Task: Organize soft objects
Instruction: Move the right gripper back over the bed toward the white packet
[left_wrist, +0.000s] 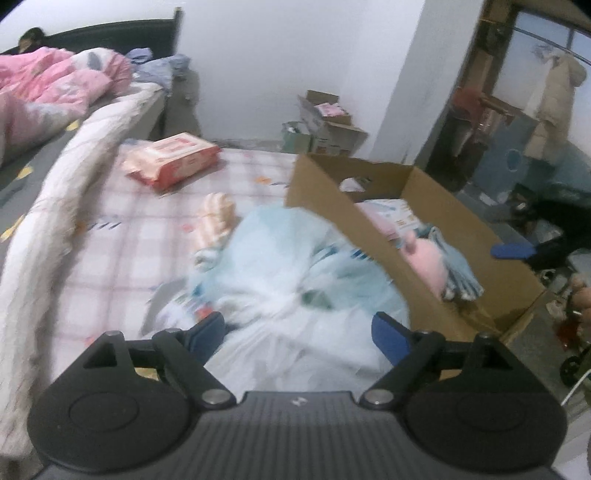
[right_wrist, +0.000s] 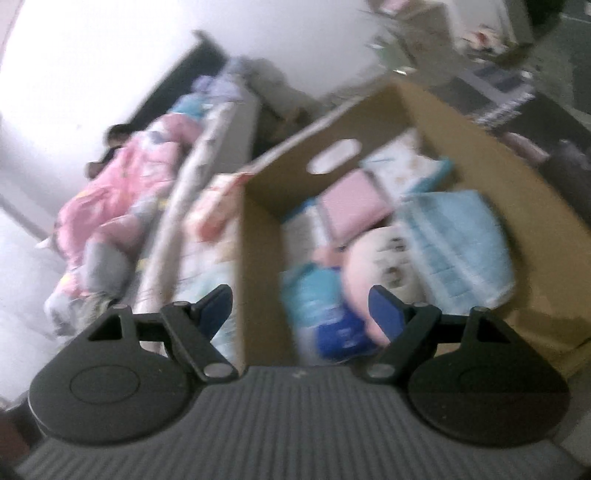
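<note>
A pale blue and white plastic-wrapped soft pack (left_wrist: 291, 280) lies on the checked bed sheet (left_wrist: 122, 240), against the near wall of a cardboard box (left_wrist: 373, 236). My left gripper (left_wrist: 301, 323) is open, its blue fingers (left_wrist: 208, 332) standing either side of the pack's near end without pressing it. In the box lie a pink plush (left_wrist: 424, 262) and a light blue towel (left_wrist: 460, 275). My right gripper (right_wrist: 301, 314) hangs open and empty over the box (right_wrist: 258, 236), above a blue pack (right_wrist: 321, 314), the pink plush (right_wrist: 373, 258), the blue towel (right_wrist: 458, 243) and a pink square item (right_wrist: 354, 210).
A red-orange wipes pack (left_wrist: 173, 158) and a peach striped soft thing (left_wrist: 216, 218) lie on the sheet. A rolled white quilt (left_wrist: 55, 206) borders the bed's left side. Beyond it a person lies under a pink quilt (left_wrist: 48, 92). Small cartons (left_wrist: 325, 125) stand by the wall.
</note>
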